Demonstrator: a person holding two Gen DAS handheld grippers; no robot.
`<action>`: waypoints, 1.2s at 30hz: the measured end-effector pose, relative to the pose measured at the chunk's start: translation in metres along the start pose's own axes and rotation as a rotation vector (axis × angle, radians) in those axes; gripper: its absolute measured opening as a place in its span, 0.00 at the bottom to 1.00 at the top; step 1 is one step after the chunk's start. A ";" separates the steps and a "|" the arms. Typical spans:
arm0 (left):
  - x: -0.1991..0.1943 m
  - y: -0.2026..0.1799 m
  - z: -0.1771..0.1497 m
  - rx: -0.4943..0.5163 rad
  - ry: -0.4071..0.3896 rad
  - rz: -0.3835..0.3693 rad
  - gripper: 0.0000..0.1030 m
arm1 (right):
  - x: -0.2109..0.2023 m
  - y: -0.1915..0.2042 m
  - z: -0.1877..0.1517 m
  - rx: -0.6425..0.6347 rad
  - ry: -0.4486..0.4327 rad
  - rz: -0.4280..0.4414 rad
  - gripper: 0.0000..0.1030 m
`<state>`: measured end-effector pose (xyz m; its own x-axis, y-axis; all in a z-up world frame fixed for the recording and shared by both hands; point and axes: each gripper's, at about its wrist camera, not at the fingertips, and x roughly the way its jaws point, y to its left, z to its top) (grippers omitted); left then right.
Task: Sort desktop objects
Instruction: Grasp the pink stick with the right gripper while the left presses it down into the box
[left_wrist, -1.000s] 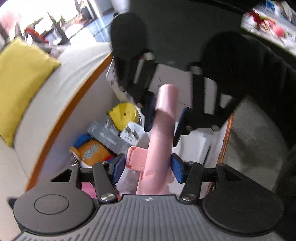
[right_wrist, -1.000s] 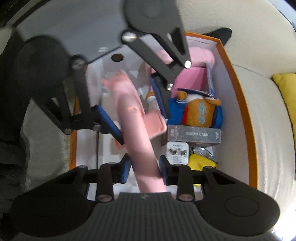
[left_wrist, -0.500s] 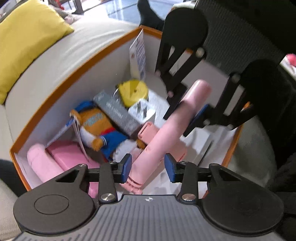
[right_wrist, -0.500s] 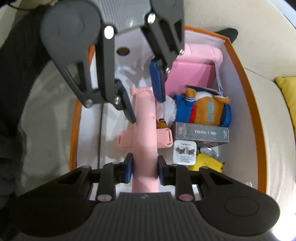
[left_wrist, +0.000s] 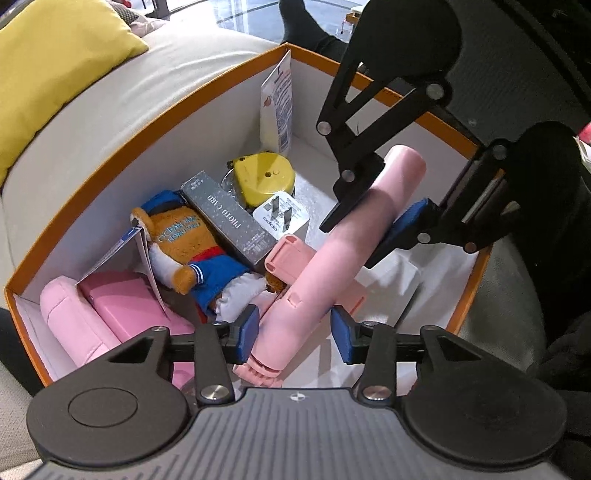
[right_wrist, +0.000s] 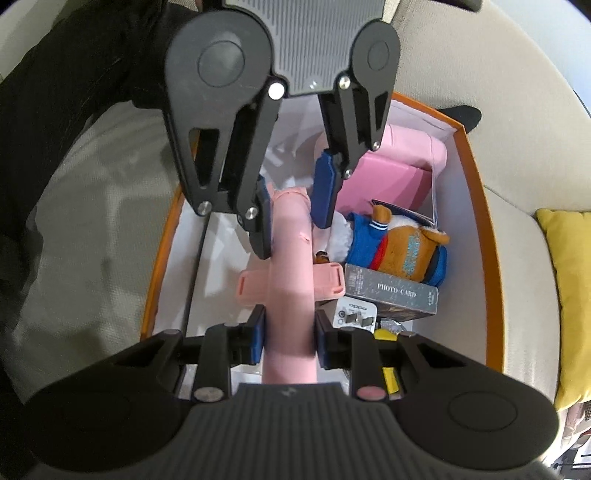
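One box, two hand-held grippers, one plush

A cream fabric sofa cushion carries an open orange-rimmed cardboard box with white inner walls, which sits directly on it. Beyond the box's far rim lies a square mustard-yellow throw pillow (only partly in view). Right of the box, dark clothing covers the seat.

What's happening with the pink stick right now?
Right hand-held gripper shut on smooth pink plastic selfie stick. Left hand-held gripper open around its other end. Stick over crowded orange-rimmed box.
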<state>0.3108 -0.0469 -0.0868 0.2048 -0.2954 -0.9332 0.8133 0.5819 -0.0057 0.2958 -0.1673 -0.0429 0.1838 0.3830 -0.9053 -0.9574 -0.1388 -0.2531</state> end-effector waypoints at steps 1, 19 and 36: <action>0.001 0.000 0.001 0.003 0.001 0.002 0.48 | 0.001 -0.001 0.000 -0.002 -0.002 -0.001 0.28; -0.022 0.011 0.021 -0.026 -0.111 -0.028 0.40 | -0.013 0.079 0.004 -0.392 0.040 -0.217 0.28; -0.028 -0.008 0.006 0.029 -0.077 -0.017 0.15 | 0.001 0.093 0.014 -0.501 0.112 -0.277 0.29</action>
<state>0.3019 -0.0478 -0.0580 0.2314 -0.3625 -0.9028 0.8318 0.5549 -0.0096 0.2039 -0.1671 -0.0623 0.4609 0.3710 -0.8062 -0.6531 -0.4732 -0.5912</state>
